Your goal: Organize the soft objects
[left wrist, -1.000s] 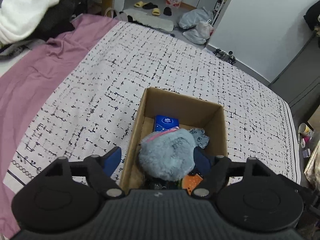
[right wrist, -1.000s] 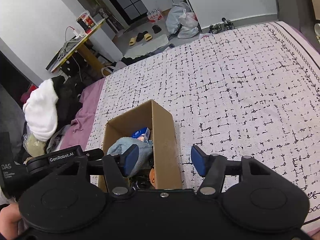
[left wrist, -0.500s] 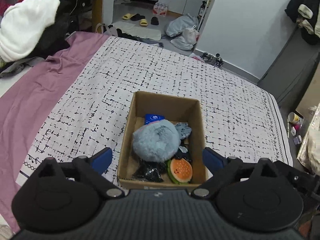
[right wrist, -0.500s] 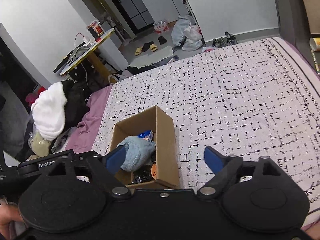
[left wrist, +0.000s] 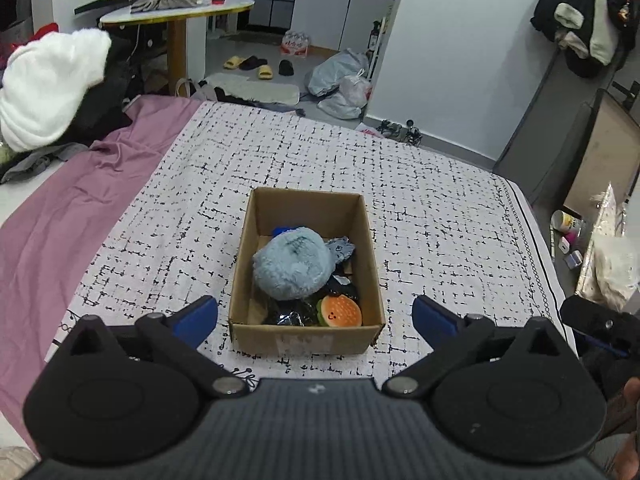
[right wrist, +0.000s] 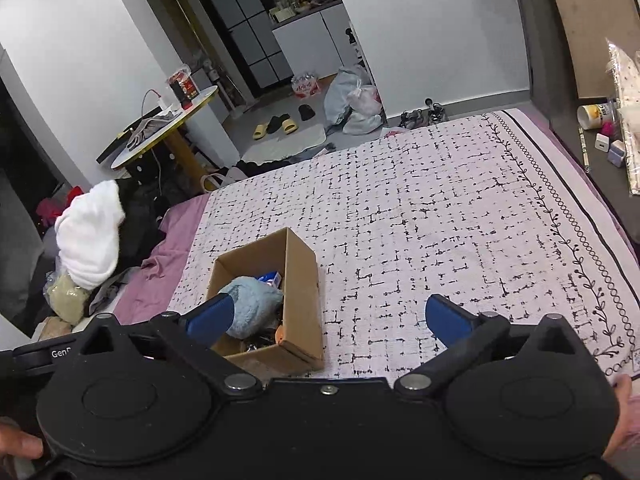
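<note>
Hovered with left hand-held gripper [left wrist: 314,314] and right hand-held gripper [right wrist: 328,314] wide open, empty, near brown cardboard box [left wrist: 306,338] holding fluffy blue plush [left wrist: 294,264]; probably finished, nothing left on bed [right wrist: 440,208].

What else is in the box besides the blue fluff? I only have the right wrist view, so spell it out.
Observer: The left wrist view shows a burger plush with a smiling face in the near right corner of the box, beside the fluff.
Operator: Now give me the left gripper's state.
Observer: The left gripper is open and holds nothing.
</note>
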The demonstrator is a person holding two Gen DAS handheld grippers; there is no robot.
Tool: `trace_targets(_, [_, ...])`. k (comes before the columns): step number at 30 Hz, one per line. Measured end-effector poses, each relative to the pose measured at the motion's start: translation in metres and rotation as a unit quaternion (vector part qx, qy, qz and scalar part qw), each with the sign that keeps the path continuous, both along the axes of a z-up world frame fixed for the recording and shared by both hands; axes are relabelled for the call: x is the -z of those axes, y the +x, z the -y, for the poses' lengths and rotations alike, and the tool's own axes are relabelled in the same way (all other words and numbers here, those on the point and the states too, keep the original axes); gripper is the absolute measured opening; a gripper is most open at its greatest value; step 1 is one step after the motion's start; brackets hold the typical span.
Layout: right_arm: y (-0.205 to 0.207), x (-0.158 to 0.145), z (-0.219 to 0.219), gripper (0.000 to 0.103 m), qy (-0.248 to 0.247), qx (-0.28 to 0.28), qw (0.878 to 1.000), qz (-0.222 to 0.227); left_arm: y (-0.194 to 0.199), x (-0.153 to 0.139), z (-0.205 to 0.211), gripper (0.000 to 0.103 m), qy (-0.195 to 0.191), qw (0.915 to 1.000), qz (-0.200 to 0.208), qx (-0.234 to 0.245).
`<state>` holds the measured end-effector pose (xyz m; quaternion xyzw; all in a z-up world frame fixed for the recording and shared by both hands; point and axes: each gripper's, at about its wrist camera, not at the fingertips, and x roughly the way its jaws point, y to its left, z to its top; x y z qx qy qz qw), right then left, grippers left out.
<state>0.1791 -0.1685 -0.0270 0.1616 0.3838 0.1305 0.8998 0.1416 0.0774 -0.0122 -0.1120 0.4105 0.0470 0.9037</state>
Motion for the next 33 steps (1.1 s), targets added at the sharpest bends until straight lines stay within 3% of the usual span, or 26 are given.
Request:
trace_targets(18, [-0.081,-0.044,0.013,0.103,-0.049,0.000,0.995,0.085,-0.078,-0.053,0.020,0.103,0.003,0.9946,0.095,0.041])
trace_targets(33, [-0.116,-0.058,0.020,0.103,-0.059,-0.022,0.992,0.111,-0.121,-0.060,0.040,0.103,0.043,0.9900,0.120,0.060])
